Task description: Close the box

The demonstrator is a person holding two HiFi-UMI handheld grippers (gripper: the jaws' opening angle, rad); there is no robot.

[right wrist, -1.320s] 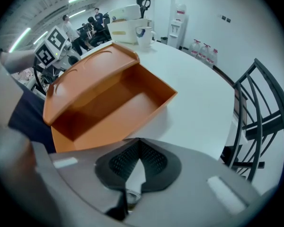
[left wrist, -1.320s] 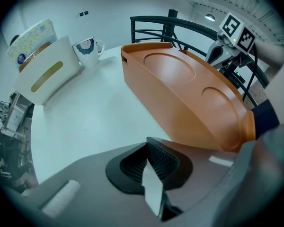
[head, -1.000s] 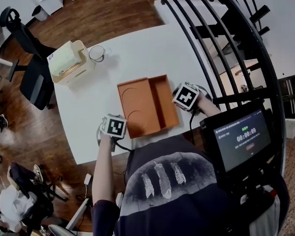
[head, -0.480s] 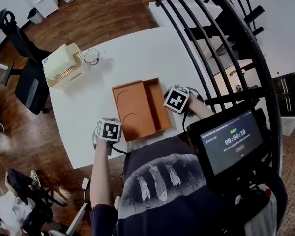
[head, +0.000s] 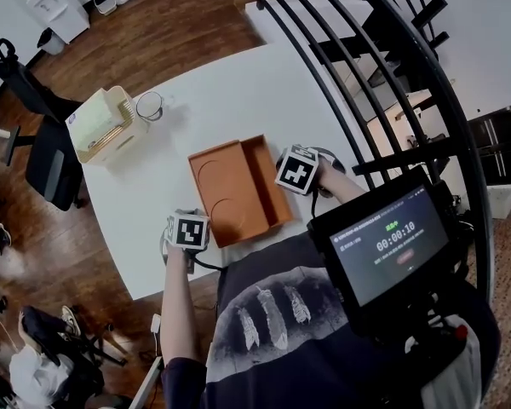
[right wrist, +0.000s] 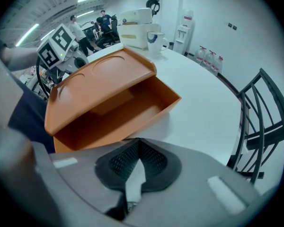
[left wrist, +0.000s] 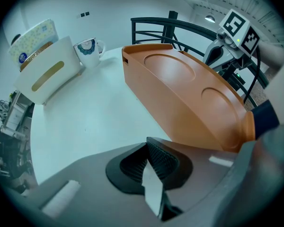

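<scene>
The orange box (head: 238, 186) lies open in the middle of the white table (head: 230, 92). Its lid (left wrist: 189, 93) carries two round recesses and stands tilted over the left side. The hollow base (right wrist: 132, 110) is on the right. My left gripper (head: 187, 231) sits at the table's near edge, left of the lid, shut and holding nothing (left wrist: 149, 148). On the other side my right gripper (head: 296, 170) is close to the base's right wall, also shut and holding nothing (right wrist: 138, 148). Neither gripper touches the box.
A cream holder (head: 102, 126) with a tissue pack and a mug (head: 149, 105) stand at the table's far left. A black metal railing (head: 366, 83) runs along the right side. An office chair (head: 34, 135) stands left of the table. A timer screen (head: 387, 237) hangs near my chest.
The head view has drifted, so the table sits a little lower left. The right gripper has edged slightly nearer the box's right wall. The lid's tilt looks the same.
</scene>
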